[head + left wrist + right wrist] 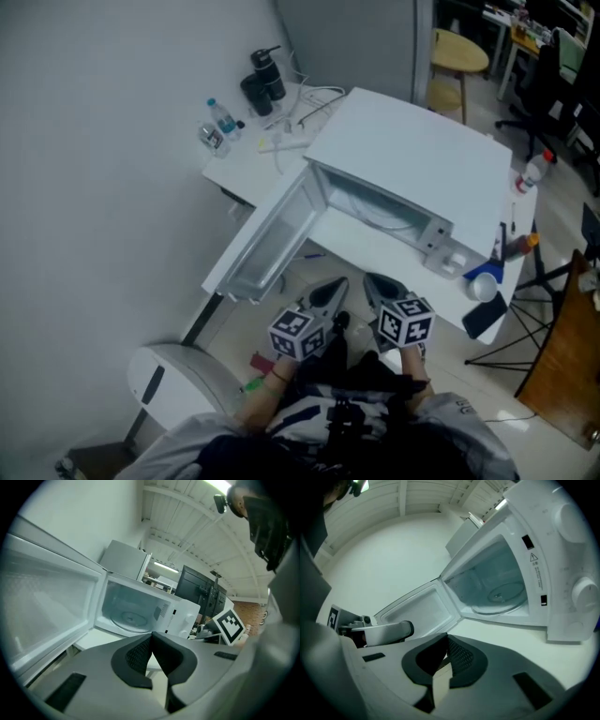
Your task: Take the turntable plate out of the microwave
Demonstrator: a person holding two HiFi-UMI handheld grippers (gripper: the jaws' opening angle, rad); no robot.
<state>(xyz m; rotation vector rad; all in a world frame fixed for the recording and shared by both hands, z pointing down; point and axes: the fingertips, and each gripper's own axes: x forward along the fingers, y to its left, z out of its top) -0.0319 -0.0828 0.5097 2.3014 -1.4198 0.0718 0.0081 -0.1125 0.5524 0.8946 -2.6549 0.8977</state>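
Observation:
The white microwave (412,155) stands on a white table (361,246) with its door (267,239) swung wide to the left. The glass turntable plate (130,618) lies flat on the cavity floor, also visible as a plate (501,597) in the right gripper view and faintly as a plate (380,214) from above. Both grippers hang side by side in front of the table's near edge, apart from the oven. My left gripper (323,298) is shut with nothing in it, its fingertips (140,656) meeting. My right gripper (380,292) is likewise shut and empty.
At the table's far left corner stand a black jug (264,80), small bottles (217,125) and loose cables (314,98). A blue cup (483,281) and a dark flat object sit at the right end. A white bin (178,384) is on the floor at left, a wooden stool (457,54) behind.

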